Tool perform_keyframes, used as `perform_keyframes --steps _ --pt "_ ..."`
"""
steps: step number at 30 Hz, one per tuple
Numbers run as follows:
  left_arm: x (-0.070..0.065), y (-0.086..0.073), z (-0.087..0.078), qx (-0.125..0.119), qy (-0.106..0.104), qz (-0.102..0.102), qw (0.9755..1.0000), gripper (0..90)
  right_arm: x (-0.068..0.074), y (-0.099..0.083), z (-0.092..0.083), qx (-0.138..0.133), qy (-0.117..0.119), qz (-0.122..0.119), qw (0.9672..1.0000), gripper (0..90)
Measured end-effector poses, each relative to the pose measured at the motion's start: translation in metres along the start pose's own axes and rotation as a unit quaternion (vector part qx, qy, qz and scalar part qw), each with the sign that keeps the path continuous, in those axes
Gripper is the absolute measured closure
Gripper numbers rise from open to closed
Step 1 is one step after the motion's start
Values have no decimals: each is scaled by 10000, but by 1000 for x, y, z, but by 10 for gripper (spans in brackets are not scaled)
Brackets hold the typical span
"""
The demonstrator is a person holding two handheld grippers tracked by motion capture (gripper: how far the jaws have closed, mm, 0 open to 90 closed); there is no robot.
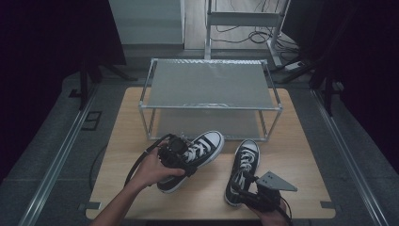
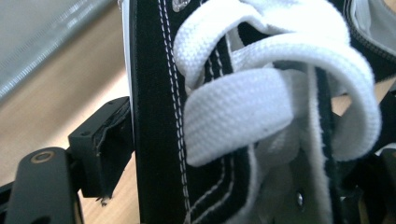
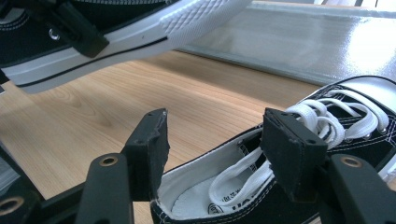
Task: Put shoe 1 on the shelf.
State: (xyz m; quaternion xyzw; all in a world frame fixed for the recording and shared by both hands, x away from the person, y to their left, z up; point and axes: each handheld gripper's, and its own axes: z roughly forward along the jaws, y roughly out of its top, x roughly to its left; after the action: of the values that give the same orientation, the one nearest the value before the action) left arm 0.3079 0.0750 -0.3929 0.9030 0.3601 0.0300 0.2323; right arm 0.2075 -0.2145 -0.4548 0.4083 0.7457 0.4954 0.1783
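The left gripper (image 1: pixel 181 155) had its jaws clamped across the laced throat of the left shoe (image 1: pixel 200 155), and in the right gripper view that shoe (image 3: pixel 116 37) hung clear of the table (image 1: pixel 122 141), toe tilted up toward the rack at twelve o'clock. In the left gripper view the black side wall and white laces (image 2: pixel 243 112) sat pinched between the jaws.

At about five o'clock on the table, the right gripper (image 1: pixel 242 186) straddled the heel collar of the right shoe (image 1: pixel 244 162). Its jaws stood partly open on either side of the collar (image 3: pixel 205 186), one outside the heel and one over the opening; whether the pads pressed the canvas, I could not tell. That shoe rested flat on the wood.

The two-tier wire rack (image 1: pixel 209 84) at twelve o'clock held nothing on its top shelf, and the lower shelf (image 1: pixel 207 123) looked bare as well.

By my reading, this was early going: one shoe lifted, one merely approached, neither shelved. Both placements remained.
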Motion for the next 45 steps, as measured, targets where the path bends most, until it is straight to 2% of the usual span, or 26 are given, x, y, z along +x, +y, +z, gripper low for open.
perform_keyframes --steps 4,7,11,20,29,45 --pt "0 9 -4 -19 -48 30 10000 179 -2 0 -1 1 -6 9 10000 413" --pt "-1 17 -9 -37 -170 58 9998 179 -3 0 -1 -17 -13 14 10000 413" --pt "-4 26 -16 -64 -121 157 9998 179 -4 -1 0 1 -24 34 10000 413" --pt "-3 33 -31 -223 -253 131 9993 179 -4 0 2 -14 -8 37 10000 411" --pt "-1 39 -44 -345 -166 88 9992 179 -5 0 3 10 13 29 10000 408" --pt "1 63 -61 -387 -231 92 9989 180 -7 0 3 3 -16 36 10000 409"
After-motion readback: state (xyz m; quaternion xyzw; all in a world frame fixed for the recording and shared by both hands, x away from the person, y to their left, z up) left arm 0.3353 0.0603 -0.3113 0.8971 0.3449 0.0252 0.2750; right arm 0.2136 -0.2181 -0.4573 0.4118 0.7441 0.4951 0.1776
